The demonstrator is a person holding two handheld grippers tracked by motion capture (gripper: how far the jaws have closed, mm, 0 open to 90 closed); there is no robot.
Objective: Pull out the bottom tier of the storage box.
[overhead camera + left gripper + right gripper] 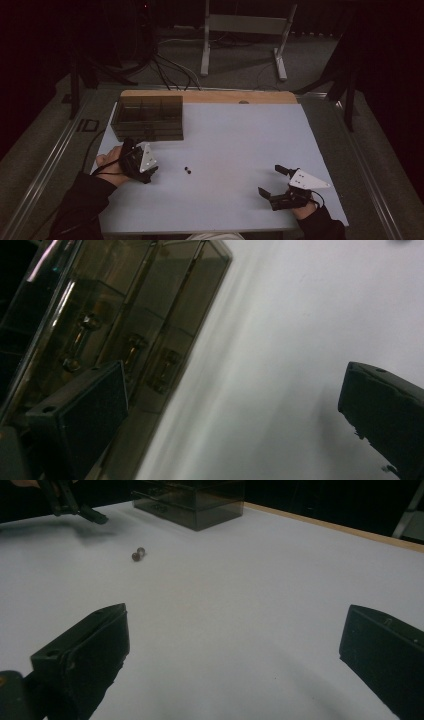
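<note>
Now both grippers gape empty: left gripper [141, 159] beside the smoky clear-plastic drawer box [148, 118], right gripper [278, 181] well apart from two small dark beads [187, 170].

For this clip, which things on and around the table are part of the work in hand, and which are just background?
In the job:
- left gripper, jaws open, beside the smoked plastic drawer box
- right gripper, jaws open
- two small dark beads on the white table top

Lying about:
- metal stand behind the table
- floor cables
</note>
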